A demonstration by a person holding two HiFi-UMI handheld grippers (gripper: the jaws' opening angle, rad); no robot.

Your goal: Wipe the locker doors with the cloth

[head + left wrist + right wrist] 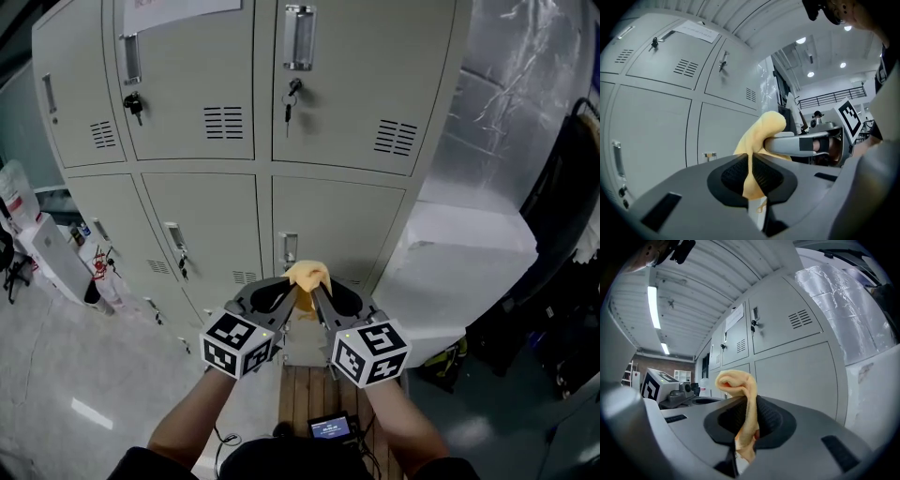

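Observation:
A small yellow cloth (307, 276) is bunched between both grippers, held in front of the grey locker doors (333, 216). My left gripper (298, 298) is shut on one part of the cloth (759, 140); its jaws pinch the fabric. My right gripper (317, 296) is shut on another part of the cloth (743, 399), which curls over above the jaws. The two grippers meet side by side just short of the lower middle door. The locker doors (670, 122) fill the left gripper view, and the locker doors (797, 357) run along the right gripper view.
Keys hang in the upper door locks (292, 94). A silver foil-covered block (506, 141) stands right of the lockers. A white device (56, 258) and clutter sit at the left. A wooden board (314, 394) with a small screen (330, 427) lies by my feet.

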